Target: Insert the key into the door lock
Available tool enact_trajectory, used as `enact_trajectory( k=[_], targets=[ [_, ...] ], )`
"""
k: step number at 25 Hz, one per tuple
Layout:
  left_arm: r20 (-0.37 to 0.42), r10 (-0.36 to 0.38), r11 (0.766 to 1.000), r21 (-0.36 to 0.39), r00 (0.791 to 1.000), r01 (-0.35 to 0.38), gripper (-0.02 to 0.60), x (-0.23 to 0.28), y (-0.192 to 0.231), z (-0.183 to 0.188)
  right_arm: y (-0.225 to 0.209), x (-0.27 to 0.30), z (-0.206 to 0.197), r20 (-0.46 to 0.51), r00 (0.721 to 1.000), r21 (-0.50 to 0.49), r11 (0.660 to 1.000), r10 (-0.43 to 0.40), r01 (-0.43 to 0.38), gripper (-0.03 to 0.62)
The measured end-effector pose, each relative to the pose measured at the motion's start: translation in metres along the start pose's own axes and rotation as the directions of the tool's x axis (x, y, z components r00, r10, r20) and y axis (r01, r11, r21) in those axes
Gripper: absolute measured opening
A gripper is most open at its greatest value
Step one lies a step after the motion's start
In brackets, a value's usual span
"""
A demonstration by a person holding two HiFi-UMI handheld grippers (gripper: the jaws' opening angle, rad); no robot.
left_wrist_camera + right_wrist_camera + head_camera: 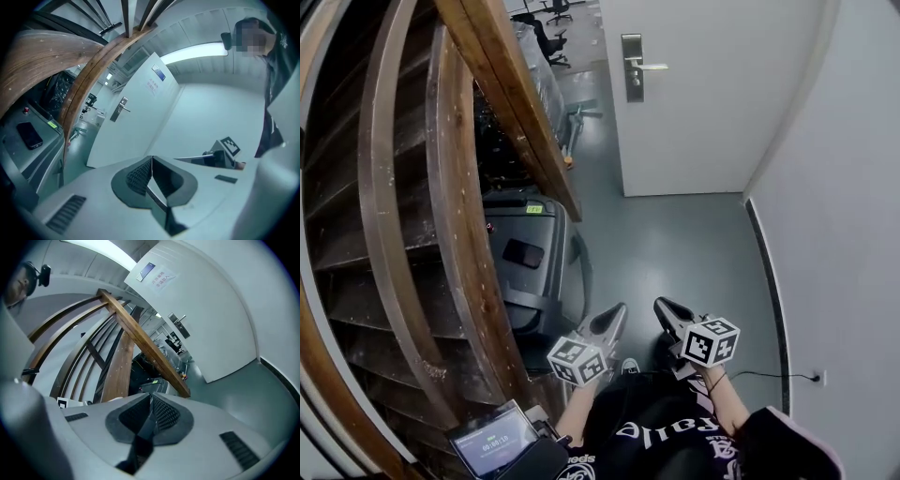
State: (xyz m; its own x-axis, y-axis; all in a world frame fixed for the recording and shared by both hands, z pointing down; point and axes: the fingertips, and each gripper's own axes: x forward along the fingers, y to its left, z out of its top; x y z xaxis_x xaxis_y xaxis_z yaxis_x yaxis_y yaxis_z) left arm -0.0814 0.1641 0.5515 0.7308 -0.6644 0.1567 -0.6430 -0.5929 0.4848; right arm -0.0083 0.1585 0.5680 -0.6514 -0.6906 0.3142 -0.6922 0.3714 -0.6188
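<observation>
A white door (712,112) stands ajar across the grey floor, with a metal lock plate (633,67) and lever handle (649,67). My left gripper (619,310) and right gripper (660,305) hang low in front of my body, side by side and far short of the door. Both point toward it. In the left gripper view the jaws of the left gripper (151,158) are shut tip to tip, and the lock plate (123,107) shows far off. The right gripper (151,395) is also shut, with the lock plate (178,324) ahead. No key shows in any view.
A curved wooden stair rail (487,141) fills the left side. Under it stands a grey machine (534,281) with a phone (523,253) lying on top. A small screen (495,441) sits by my left knee. The white wall (844,234) closes the right, with a cable to a socket (814,378).
</observation>
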Motion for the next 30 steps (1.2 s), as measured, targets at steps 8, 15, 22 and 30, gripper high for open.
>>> enact_trajectory(
  k=[8,15,22,30],
  targets=[
    [-0.014,-0.107,0.976,0.188,0.994,0.108,0.006,-0.005,-0.069,-0.002,0.007,-0.058,-0.018,0.026,0.998,-0.04,0.997,-0.058,0.059,0.034],
    [0.004,-0.055,0.97,0.236,0.998,0.053,0.006,0.0,-0.11,-0.011,-0.002,-0.104,-0.019,0.004,1.0,-0.08,0.996,-0.03,0.031,0.034],
    [0.041,0.038,0.973,0.226,0.998,-0.046,0.006,0.006,-0.161,-0.035,-0.015,-0.159,-0.026,-0.03,0.999,-0.103,0.994,0.038,-0.041,0.034],
    [0.031,0.1,0.972,0.21,0.994,-0.104,0.006,0.012,-0.206,-0.08,-0.032,-0.207,-0.043,-0.069,0.993,-0.108,0.989,0.094,-0.101,0.034]
  ],
)
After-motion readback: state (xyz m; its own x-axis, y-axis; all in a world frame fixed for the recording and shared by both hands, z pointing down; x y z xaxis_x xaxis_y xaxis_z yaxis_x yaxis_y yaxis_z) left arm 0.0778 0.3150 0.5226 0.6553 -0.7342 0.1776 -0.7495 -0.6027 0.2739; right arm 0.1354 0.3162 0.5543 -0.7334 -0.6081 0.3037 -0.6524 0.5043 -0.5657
